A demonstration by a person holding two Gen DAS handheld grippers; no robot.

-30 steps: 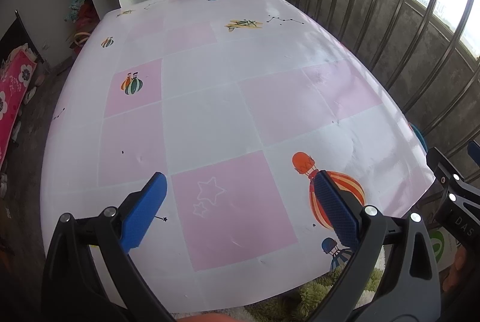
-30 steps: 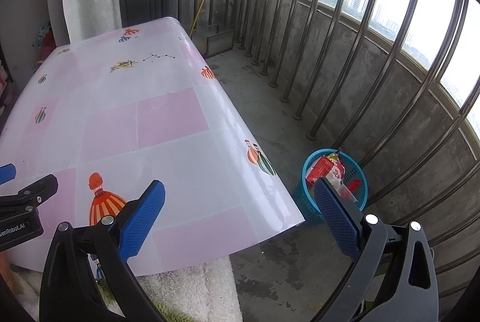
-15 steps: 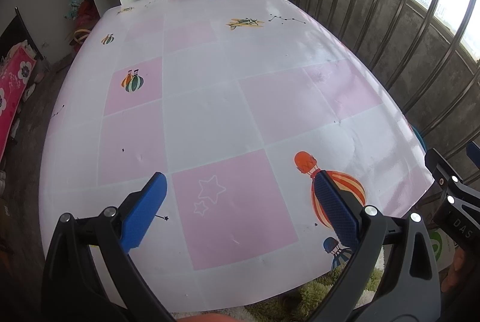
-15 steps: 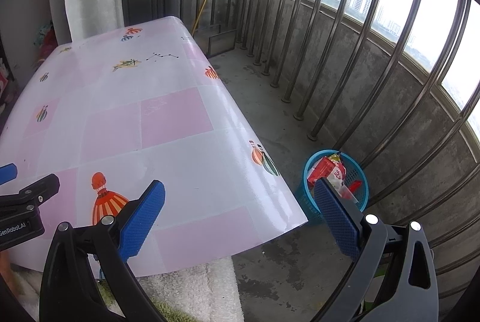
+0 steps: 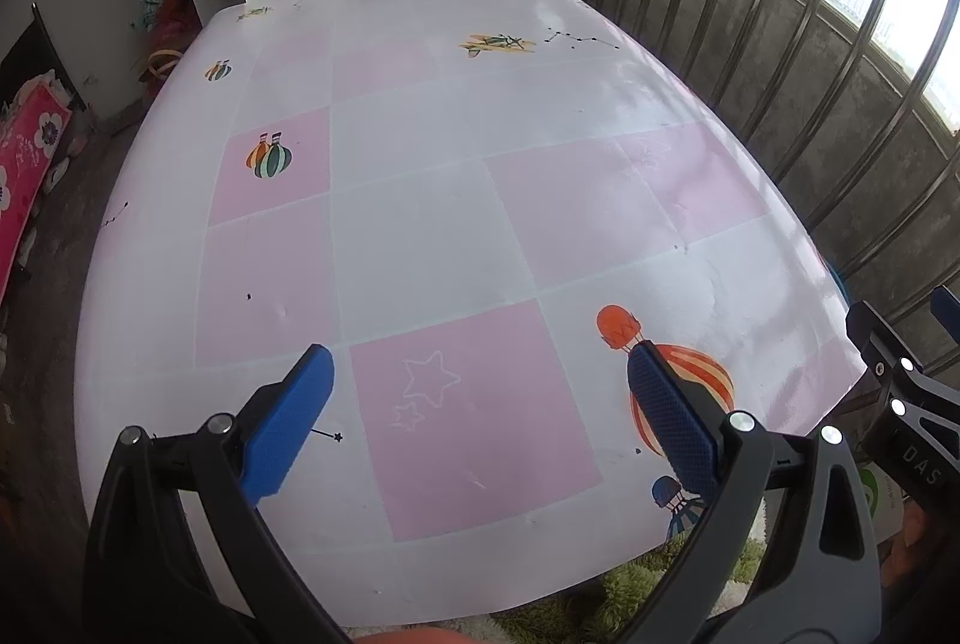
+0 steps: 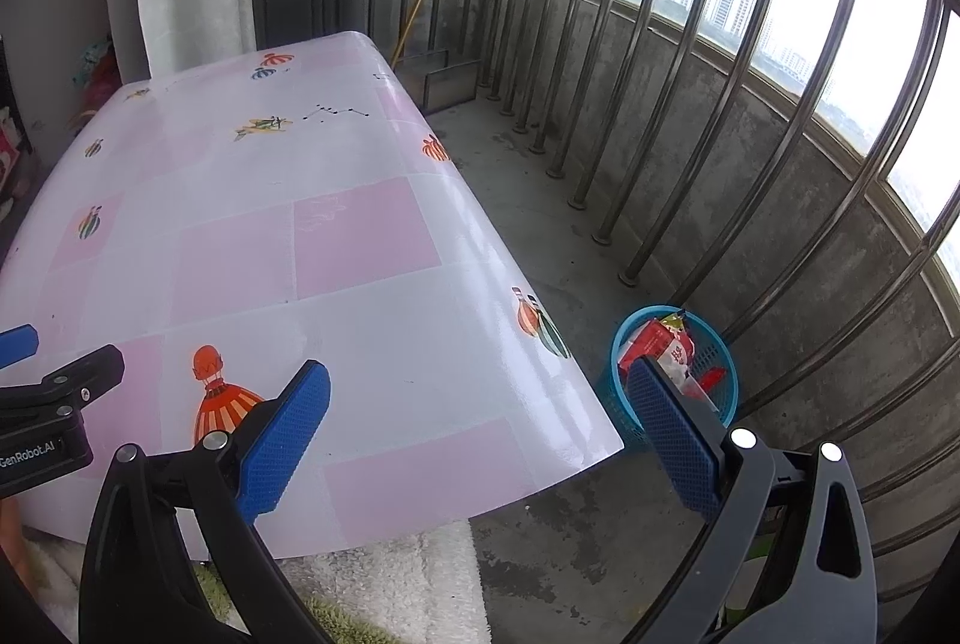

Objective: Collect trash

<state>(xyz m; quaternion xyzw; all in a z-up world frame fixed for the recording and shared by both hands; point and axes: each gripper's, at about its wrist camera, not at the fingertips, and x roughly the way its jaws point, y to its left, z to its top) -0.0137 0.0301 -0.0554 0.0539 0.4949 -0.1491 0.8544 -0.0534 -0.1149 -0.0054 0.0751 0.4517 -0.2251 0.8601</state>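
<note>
- Your left tool (image 5: 477,407) hangs over the near edge of the bench (image 5: 420,224), fingers apart, gripping nothing.
- Your right tool (image 6: 480,419) is likewise spread wide and holds nothing.
- Trash (image 6: 669,347) sits in the blue basket (image 6: 720,404) on the floor, right of the bench.

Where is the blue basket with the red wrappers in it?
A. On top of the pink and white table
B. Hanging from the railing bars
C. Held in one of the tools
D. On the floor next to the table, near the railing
D: in the right wrist view the blue basket stands on the concrete floor beside the table, close to the railing, with red wrappers inside.
</note>
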